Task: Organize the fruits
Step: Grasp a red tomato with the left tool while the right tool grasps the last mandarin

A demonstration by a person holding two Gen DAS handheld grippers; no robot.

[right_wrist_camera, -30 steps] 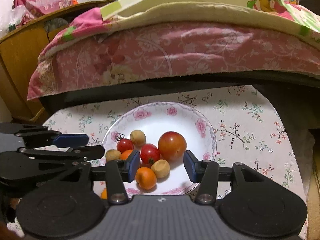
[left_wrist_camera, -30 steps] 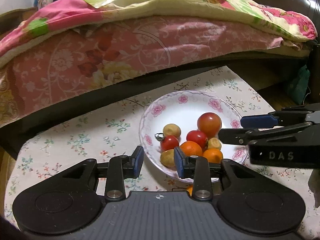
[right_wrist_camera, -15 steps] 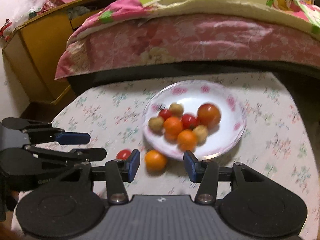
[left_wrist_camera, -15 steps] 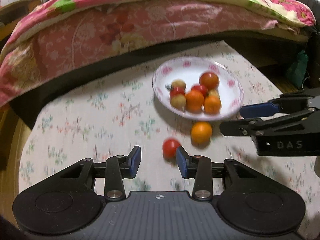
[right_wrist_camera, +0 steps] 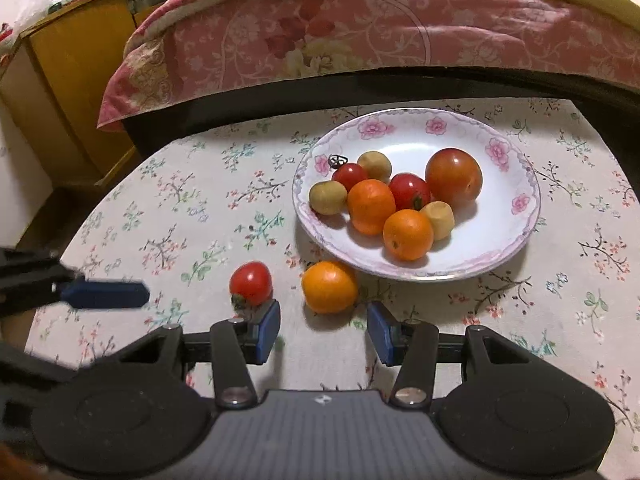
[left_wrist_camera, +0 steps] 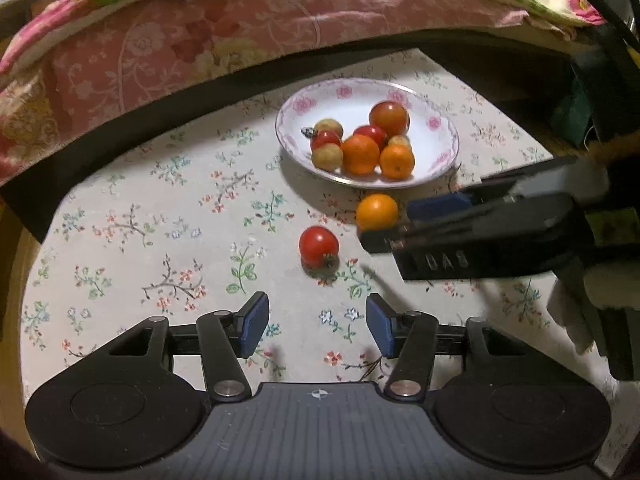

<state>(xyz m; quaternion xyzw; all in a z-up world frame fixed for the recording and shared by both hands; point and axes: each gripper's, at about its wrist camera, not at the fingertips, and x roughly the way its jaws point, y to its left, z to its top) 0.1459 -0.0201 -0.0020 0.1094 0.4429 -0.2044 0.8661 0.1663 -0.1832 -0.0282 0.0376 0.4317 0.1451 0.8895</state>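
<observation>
Two fruits lie loose on the flowered cloth (right_wrist_camera: pixel 192 208) as we hold both grippers low over the table. In the right wrist view, the orange (right_wrist_camera: pixel 329 287) sits at centre frame, just past the gap of our right gripper (right_wrist_camera: pixel 323 332), whose blue pads stand apart and grip nothing. The tomato (right_wrist_camera: pixel 251 282) rests left of the orange, just beyond the tip of the left finger. The plate (right_wrist_camera: pixel 516 240) fills the upper right, its near rim just behind the orange.

In the left wrist view, our left gripper (left_wrist_camera: pixel 316 330) is likewise spread and empty at lower centre, with the tomato (left_wrist_camera: pixel 319 246) straight ahead of its gap but well apart from it, and the orange (left_wrist_camera: pixel 377 212) beyond, at the plate's (left_wrist_camera: pixel 288 136) rim. The right gripper reaches in from the right edge, its tips beside the orange.

We judge the right nearer the orange and the left lined up on the tomato; both fruits are round, so no axis governs the grasp. The tomato is glossy and smooth with a green stem end against the cloth, the orange matt and dimpled, the plate glazed white with pink roses. Either fruit could roll if nudged.
</observation>
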